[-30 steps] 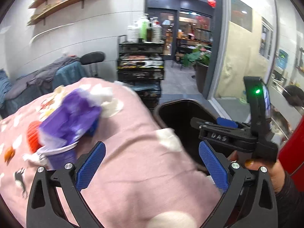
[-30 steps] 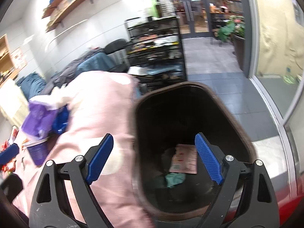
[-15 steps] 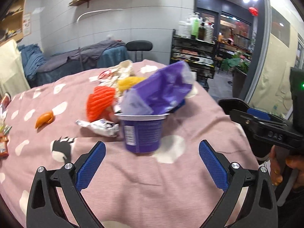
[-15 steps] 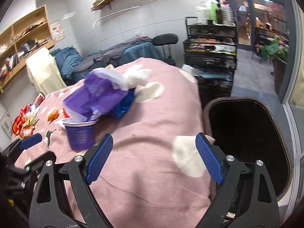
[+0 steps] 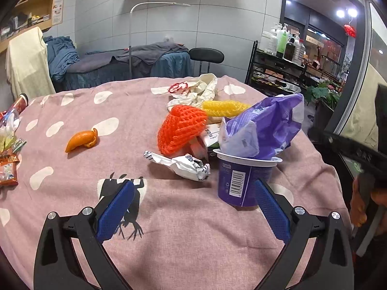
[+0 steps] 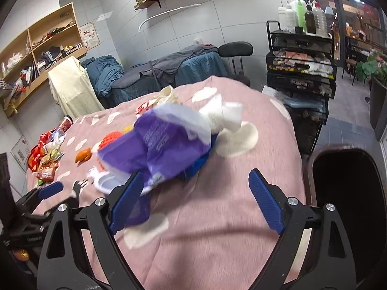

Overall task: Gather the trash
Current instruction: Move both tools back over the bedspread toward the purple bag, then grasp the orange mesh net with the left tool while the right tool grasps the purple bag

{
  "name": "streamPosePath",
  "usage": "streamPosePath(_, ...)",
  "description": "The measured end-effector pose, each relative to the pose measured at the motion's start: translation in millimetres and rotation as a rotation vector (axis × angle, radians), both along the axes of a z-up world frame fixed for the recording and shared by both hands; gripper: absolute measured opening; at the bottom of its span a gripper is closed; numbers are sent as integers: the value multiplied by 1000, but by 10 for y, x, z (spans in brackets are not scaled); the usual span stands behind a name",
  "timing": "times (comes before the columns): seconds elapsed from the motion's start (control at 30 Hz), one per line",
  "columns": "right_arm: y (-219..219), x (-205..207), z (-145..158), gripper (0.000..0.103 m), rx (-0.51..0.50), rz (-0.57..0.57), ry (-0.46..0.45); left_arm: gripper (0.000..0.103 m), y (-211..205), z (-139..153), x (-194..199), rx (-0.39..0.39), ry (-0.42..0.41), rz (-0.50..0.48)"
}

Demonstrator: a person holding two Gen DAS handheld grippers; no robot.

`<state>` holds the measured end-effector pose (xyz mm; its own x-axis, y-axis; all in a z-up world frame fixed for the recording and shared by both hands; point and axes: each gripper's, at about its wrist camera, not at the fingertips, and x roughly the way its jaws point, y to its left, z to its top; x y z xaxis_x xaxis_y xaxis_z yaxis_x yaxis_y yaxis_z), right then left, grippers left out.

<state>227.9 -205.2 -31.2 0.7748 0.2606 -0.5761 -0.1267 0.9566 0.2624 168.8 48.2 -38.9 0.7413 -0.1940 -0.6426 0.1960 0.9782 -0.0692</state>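
Note:
Trash lies on a pink spotted cloth (image 5: pixel 169 241). A purple cup (image 5: pixel 244 183) stuffed with a purple wrapper (image 5: pixel 271 125) stands just ahead of my open, empty left gripper (image 5: pixel 193 215), near its right finger. Beside it are a crumpled white wrapper (image 5: pixel 186 165), red foam net (image 5: pixel 181 128), yellow foam net (image 5: pixel 225 107), white paper (image 5: pixel 198 90) and orange peel (image 5: pixel 82 141). My right gripper (image 6: pixel 196 203) is open and empty over the cloth (image 6: pixel 217 229), with the blurred purple wrapper (image 6: pixel 159 145) ahead left. The dark bin (image 6: pixel 348 193) stands at the right.
Snack packets (image 5: pixel 7 149) lie at the cloth's left edge. A black trolley with bottles (image 6: pixel 302 55) stands behind the bin. A massage bed (image 5: pixel 135 65) and a stool (image 5: pixel 205 55) stand at the back wall. The other gripper and hand (image 5: pixel 362 188) show at right.
Both grippers have swung left from the bin toward the trash on the cloth. The left gripper has come closer to the purple cup. Both stayed open.

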Motion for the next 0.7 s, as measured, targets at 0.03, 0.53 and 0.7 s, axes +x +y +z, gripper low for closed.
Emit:
streamPosePath(0.03,5,66,21,78,-4,7,-4,97,6,0,10,2,0,-3)
streamPosePath(0.53,137,591,25,23,-198,152,-58,84,295,-38,868,-117,134,-3)
streamPosePath(0.7,127,493,116,16,-169,147,-80,73,133,-102,1129,-43,154,-9)
